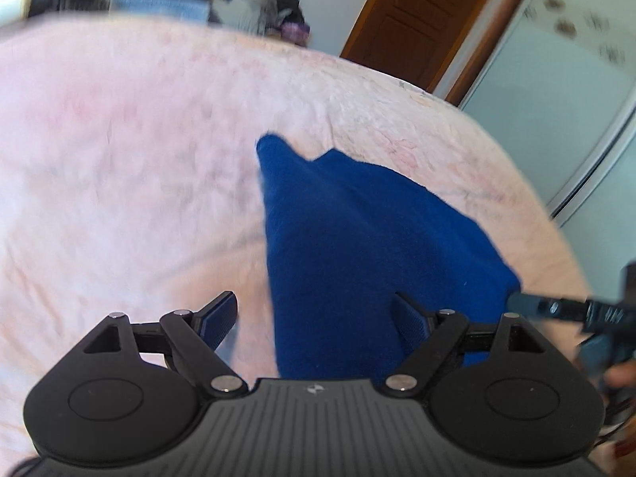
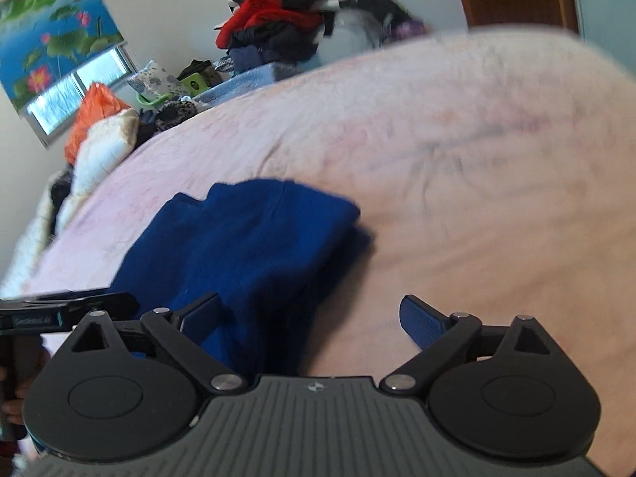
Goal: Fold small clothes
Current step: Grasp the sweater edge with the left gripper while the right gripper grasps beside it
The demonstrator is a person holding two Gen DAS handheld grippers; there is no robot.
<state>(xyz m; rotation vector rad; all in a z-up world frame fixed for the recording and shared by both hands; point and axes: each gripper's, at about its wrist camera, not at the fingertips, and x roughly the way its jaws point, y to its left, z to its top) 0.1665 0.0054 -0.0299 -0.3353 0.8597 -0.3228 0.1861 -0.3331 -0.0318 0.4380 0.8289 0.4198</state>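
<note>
A dark blue garment (image 1: 357, 246) lies folded over on the pink bedspread (image 1: 131, 151). It also shows in the right wrist view (image 2: 246, 246). My left gripper (image 1: 318, 318) is open above the garment's near end, its right finger over the cloth, its left finger over the bedspread. My right gripper (image 2: 314, 318) is open and empty over the garment's near right edge. The right gripper's tip shows at the far right of the left wrist view (image 1: 572, 310). The left gripper's tip shows at the left of the right wrist view (image 2: 71, 310).
A pile of clothes (image 2: 294, 20) sits beyond the bed's far edge, with an orange bag (image 2: 95, 111) and white bedding (image 2: 103, 147) at the left. A brown door (image 1: 417, 20) and a pale wardrobe (image 1: 564, 91) stand to the right.
</note>
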